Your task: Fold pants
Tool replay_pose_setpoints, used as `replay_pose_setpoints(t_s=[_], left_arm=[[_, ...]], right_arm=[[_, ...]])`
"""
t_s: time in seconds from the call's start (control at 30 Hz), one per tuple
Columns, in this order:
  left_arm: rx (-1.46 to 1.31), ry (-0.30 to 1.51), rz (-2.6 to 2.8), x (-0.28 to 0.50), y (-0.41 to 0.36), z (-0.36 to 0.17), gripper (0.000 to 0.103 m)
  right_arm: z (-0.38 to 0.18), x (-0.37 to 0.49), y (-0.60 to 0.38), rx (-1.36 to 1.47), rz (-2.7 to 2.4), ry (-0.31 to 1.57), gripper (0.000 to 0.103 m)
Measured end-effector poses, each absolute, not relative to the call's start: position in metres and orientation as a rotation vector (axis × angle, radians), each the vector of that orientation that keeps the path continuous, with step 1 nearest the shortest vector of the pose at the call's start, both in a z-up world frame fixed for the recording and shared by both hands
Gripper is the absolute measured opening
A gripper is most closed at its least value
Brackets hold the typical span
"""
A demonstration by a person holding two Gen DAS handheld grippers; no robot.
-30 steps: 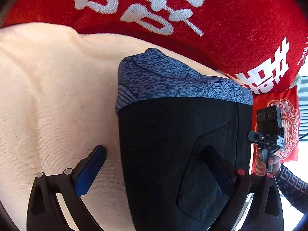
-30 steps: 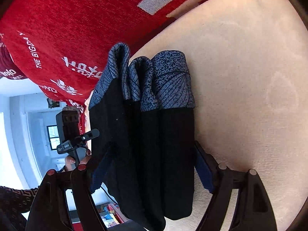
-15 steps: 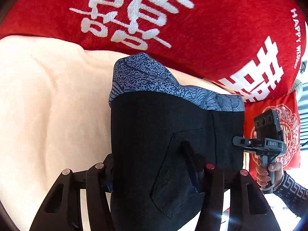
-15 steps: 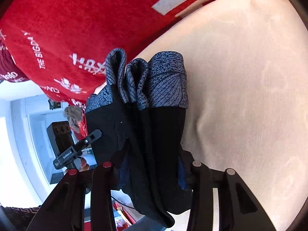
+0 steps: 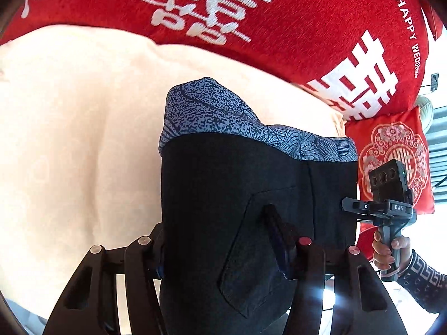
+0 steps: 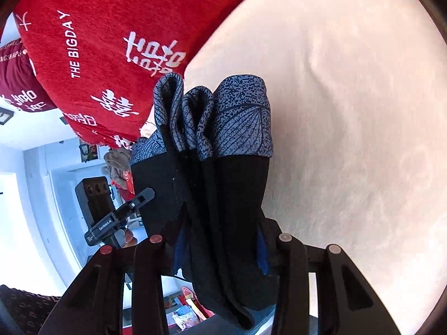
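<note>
The folded pants are black with a blue patterned waistband and hang above the cream seat cover. My left gripper is shut on them; one finger presses on the back pocket, and the other is mostly hidden behind the cloth edge. In the right wrist view the pants show as several stacked folds with the waistband on top. My right gripper is shut across the whole stack, blue pads against the cloth. Each view shows the other gripper at the pants' far side, held by a hand.
A large red cushion with white characters lies behind the cream cover. A smaller red cushion stands at the right. Past the seat's edge in the right wrist view is a bright room with a doorway and clutter on the floor.
Both grippers went from open around the pants to shut on them. The folded pants have since risen off the cream cover, which now looks farther away.
</note>
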State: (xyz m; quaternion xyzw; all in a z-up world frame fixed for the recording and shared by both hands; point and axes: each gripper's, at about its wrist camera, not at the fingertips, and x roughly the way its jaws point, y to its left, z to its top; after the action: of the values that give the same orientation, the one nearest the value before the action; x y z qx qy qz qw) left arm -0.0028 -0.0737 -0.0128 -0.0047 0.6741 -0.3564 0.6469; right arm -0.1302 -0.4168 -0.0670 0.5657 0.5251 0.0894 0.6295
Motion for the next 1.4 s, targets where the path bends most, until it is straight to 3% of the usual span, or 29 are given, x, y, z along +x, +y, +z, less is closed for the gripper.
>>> replay_pose_setpoints(t_s=[0.17, 0.27, 0.43, 0.7, 0.87, 1.0, 1.17, 1.4], left_arm=[[0.02, 1.537, -0.805, -0.007, -0.048, -0.04, 0.059], [0.001, 1.525, -0.771, -0.007, -0.036, -0.059, 0.077], [0.037, 1.493, -0.728, -0.006, -0.033, -0.066, 0.098], [0.252, 1.413, -0.643, -0.027, -0.041, -0.037, 0.098], [0.37, 1.347, -0.604, -0.055, -0.042, -0.004, 0.102], [0.412, 1.373, -0.545, -0.076, -0.039, 0.017, 0.102], [0.443, 1.376, -0.528, -0.105, -0.039, 0.045, 0.102], [0.591, 1.306, -0.473, -0.136, -0.038, 0.084, 0.102]], right_arm=[[-0.081, -0.132, -0.39, 1.279, 0.172, 1.227, 0.044], [-0.092, -0.133, -0.386, 1.223, 0.142, 1.248, 0.05], [-0.101, -0.138, -0.387, 1.179, 0.104, 1.245, 0.062], [-0.068, -0.156, -0.38, 1.044, -0.099, 1.307, 0.081], [-0.03, -0.177, -0.366, 0.931, -0.23, 1.35, 0.084], [-0.001, -0.196, -0.348, 0.884, -0.324, 1.34, 0.103], [0.038, -0.2, -0.312, 0.776, -0.373, 1.309, 0.103], [0.072, -0.2, -0.26, 0.657, -0.363, 1.416, 0.103]])
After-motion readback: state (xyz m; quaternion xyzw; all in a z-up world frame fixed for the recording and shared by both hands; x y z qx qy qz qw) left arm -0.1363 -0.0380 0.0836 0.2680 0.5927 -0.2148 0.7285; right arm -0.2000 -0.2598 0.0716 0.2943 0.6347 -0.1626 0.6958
